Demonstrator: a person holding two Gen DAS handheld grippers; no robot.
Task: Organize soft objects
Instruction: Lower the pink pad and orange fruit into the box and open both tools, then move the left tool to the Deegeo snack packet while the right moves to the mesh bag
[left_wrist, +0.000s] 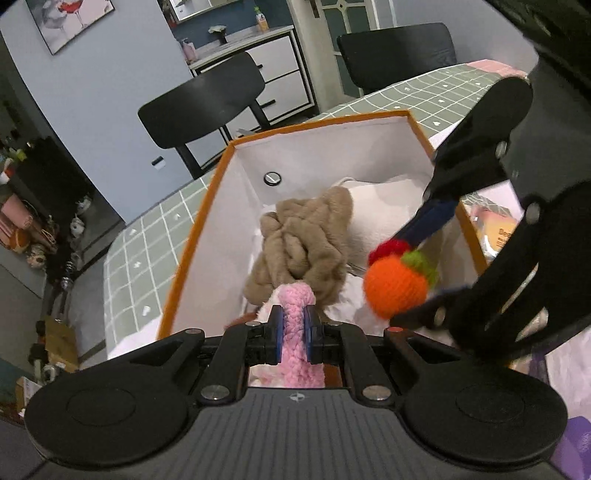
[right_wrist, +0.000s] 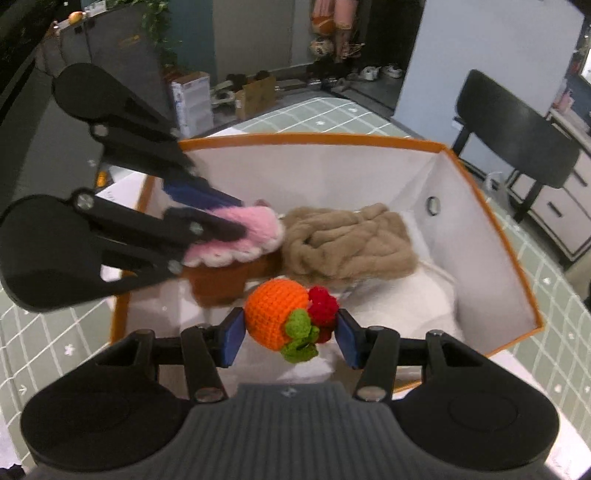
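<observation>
My left gripper (left_wrist: 293, 325) is shut on a pink and white crocheted cupcake (left_wrist: 297, 343) with a brown base, held over the near end of the orange-rimmed white box (left_wrist: 192, 236). From the right wrist view the cupcake (right_wrist: 240, 236) hangs at the box's left side, pinched in the left gripper (right_wrist: 236, 218). My right gripper (right_wrist: 288, 328) is shut on an orange crocheted fruit (right_wrist: 275, 314) with green leaves and red berries, above the box's near edge. The same fruit (left_wrist: 397, 286) shows at the right of the left wrist view. A beige fluffy cloth (right_wrist: 347, 243) lies inside the box on white padding.
The box (right_wrist: 491, 236) stands on a table with a green grid cloth (left_wrist: 136, 254). Black chairs (left_wrist: 207, 99) stand behind the table. A package with an orange label (left_wrist: 495, 229) lies beside the box. A small round metal eyelet (left_wrist: 272, 178) sits in the box's end wall.
</observation>
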